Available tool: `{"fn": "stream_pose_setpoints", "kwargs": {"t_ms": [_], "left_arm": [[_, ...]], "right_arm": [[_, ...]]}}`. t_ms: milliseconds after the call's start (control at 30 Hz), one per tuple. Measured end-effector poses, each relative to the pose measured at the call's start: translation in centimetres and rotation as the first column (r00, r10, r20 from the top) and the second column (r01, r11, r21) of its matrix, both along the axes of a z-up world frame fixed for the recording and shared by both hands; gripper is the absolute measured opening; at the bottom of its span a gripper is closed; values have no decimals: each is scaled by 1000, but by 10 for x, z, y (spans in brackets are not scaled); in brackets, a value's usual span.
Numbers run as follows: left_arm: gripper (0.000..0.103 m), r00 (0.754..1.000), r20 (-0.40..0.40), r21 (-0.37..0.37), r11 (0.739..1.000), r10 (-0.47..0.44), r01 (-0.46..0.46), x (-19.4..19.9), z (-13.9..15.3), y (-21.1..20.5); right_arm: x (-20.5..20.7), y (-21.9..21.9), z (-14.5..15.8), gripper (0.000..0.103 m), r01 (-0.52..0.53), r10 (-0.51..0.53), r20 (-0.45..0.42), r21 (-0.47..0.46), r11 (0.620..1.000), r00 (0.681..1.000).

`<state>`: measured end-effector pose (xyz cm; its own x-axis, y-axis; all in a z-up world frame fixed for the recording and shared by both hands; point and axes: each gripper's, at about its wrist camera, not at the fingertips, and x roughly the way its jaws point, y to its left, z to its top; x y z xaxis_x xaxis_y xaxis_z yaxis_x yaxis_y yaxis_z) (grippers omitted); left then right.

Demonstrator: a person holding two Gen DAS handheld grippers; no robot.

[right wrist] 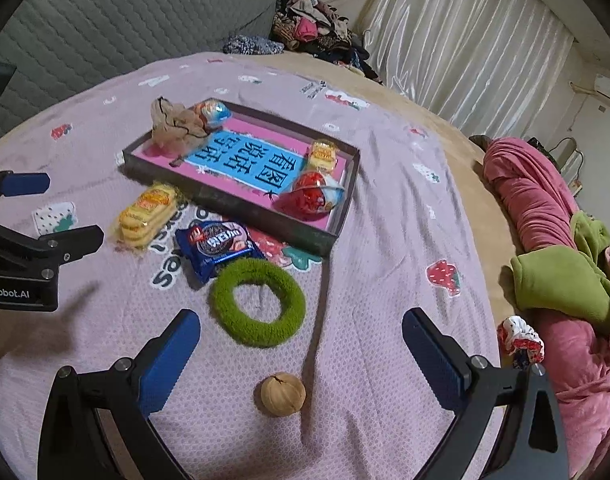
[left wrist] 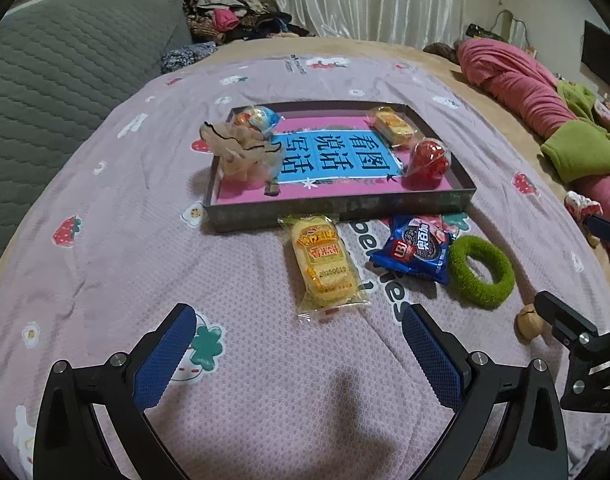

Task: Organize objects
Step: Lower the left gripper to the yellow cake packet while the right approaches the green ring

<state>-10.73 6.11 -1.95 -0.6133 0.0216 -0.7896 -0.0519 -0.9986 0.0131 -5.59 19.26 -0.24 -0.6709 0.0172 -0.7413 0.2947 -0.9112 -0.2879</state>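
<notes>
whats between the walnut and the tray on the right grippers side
The green fuzzy ring lies between the walnut and the tray, with bare pink sheet on either side of it. The right wrist view shows this most clearly.

Spread left claw (left wrist: 299, 354) above bedspread (left wrist: 105, 248), yellow snack packet (left wrist: 327, 266) just ahead.
</notes>
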Motion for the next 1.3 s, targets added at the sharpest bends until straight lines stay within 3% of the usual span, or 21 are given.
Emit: {"fn": "stream_pose_setpoints", "kwargs": {"t_ms": [433,1100,1300], "left_arm": [[103,999,44,11,1000,-3,3,-18,-20,3],[103,995,98,16,1000,12,-13,-58,-47,2],[103,992,122,11,1000,20,-22,-69,-57,3]], "right_arm": [[-12,-13,-28,102,-31,30,59,23,999,998],[-33,-26,-47,102,-61,56,86,48,997,995],[-39,-29,-57,95,-71,65,114,52,996,991]]}}
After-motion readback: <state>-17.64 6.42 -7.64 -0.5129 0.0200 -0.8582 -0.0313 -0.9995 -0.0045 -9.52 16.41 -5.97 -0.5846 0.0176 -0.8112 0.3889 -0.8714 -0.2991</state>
